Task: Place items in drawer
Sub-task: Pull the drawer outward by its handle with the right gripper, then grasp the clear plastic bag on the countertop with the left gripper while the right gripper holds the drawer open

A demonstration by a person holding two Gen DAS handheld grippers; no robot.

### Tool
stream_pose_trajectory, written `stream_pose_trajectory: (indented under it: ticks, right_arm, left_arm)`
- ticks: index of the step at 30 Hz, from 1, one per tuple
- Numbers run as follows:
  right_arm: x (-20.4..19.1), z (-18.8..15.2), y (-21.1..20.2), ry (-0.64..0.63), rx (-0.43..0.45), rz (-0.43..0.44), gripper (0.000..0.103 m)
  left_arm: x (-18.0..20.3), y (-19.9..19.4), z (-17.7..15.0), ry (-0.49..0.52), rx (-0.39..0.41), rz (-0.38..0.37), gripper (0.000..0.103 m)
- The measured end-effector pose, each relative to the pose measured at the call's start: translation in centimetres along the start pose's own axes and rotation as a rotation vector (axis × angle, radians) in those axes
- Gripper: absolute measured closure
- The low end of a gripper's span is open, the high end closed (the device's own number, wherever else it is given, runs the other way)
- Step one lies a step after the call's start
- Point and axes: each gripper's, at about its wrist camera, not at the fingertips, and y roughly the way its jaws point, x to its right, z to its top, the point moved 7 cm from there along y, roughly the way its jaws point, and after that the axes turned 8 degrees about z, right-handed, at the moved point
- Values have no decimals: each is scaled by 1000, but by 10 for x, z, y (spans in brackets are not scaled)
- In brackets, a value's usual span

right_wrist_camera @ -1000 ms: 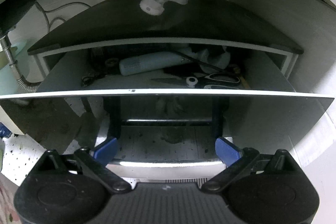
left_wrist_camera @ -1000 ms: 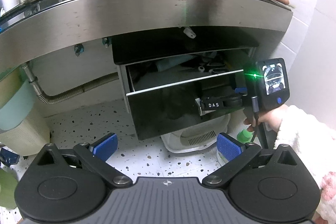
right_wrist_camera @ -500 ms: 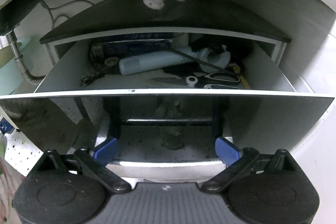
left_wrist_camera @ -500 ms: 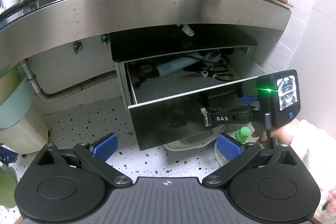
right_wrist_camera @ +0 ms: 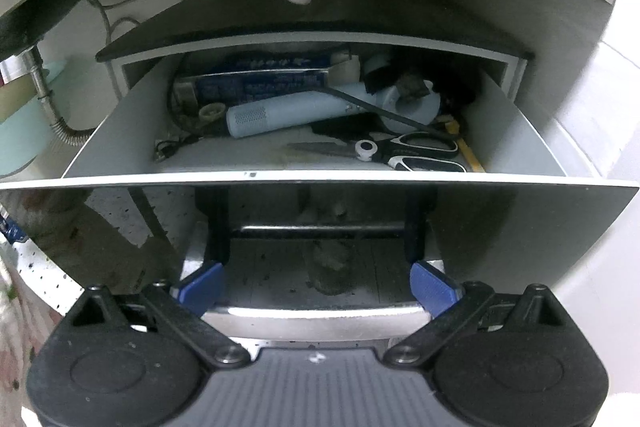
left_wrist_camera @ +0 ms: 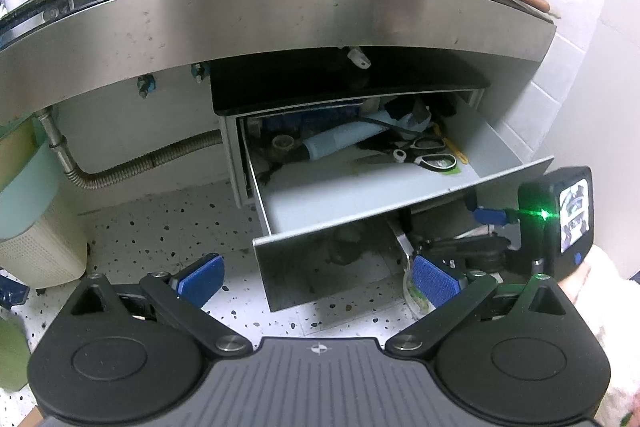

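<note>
The drawer (left_wrist_camera: 360, 187) stands pulled out from under the steel counter (left_wrist_camera: 280, 15), its dark front panel (right_wrist_camera: 320, 227) nearest the cameras. The right wrist view looks straight in: scissors (right_wrist_camera: 400, 151) lie at the near right, a pale blue cylinder (right_wrist_camera: 288, 115) slants behind them, and a blue box (right_wrist_camera: 260, 79) sits at the far left. The left wrist view alone takes in the cluttered countertop, the corrugated pipe (left_wrist_camera: 152, 163) at left and the speckled floor (left_wrist_camera: 160, 227). It also shows the right gripper (left_wrist_camera: 476, 247) low against the panel. The left gripper (left_wrist_camera: 316, 279) is spread wide, empty. The right gripper's jaws are also wide apart, with the silver handle bar (right_wrist_camera: 316, 323) lying between them.
</note>
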Motion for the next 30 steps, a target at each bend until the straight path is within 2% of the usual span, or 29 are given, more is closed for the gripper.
stream_pose_trajectory:
  ticks: [11, 19, 23, 30]
  right_arm:
    - [4, 3, 8, 8, -66, 6, 3]
    - [6, 5, 14, 11, -96, 8, 3]
    - [7, 8, 19, 12, -113, 10, 3]
    - [9, 5, 20, 13, -116, 13, 3]
  left_arm:
    - [2, -8, 23, 13, 28, -3, 1]
    - [-2, -14, 46, 45, 41, 31, 3]
    - [-7, -18, 58, 29, 70, 45, 3]
    - [-11, -19, 78, 10, 90, -61, 2]
